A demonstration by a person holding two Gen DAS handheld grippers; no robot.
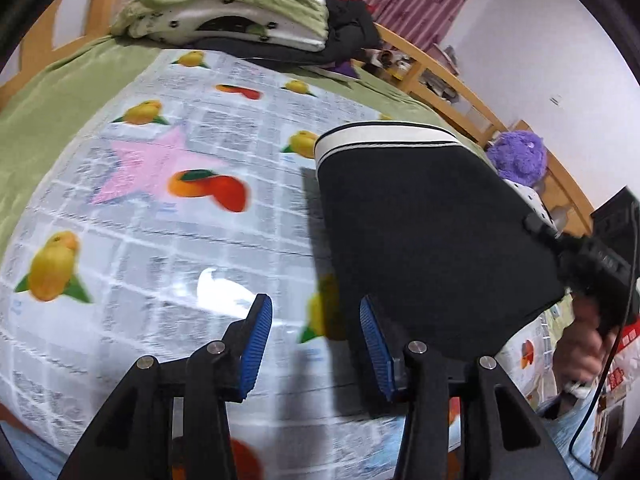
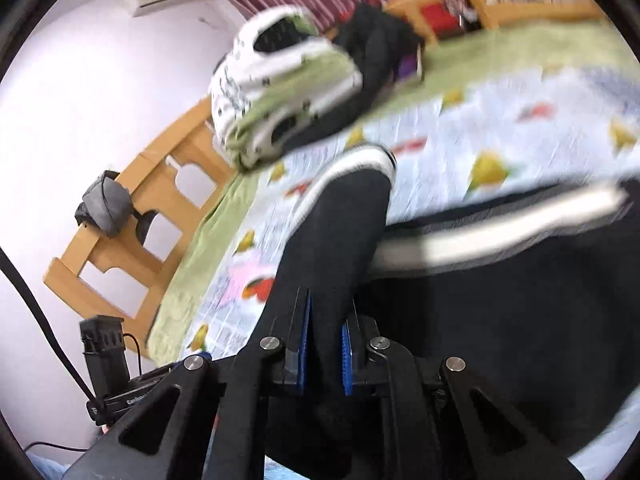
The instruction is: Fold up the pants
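Black pants (image 1: 420, 232) with a white-striped hem are held lifted above the fruit-print sheet (image 1: 160, 240); the right gripper (image 2: 324, 354) is clamped on their fabric; the left gripper (image 1: 316, 344) is spread, empty; the raised end is best lowered squarely over the lower layer, edges matched.

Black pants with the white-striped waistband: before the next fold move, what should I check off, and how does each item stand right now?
1. Right gripper clamped on the black pants with white-striped waistband: ok, fabric sits between the blue pads.
2. Left gripper free: ok, jaws open, nothing between them.
3. Waistband lifted off the fruit-print plastic sheet: ok.
4. Landing area on the sheet unobstructed: ok in the left wrist view.
5. Pant legs lying flat: cannot tell, blurred.
6. Folded green-and-white bedding out of the way: ok, at the bed's far end.
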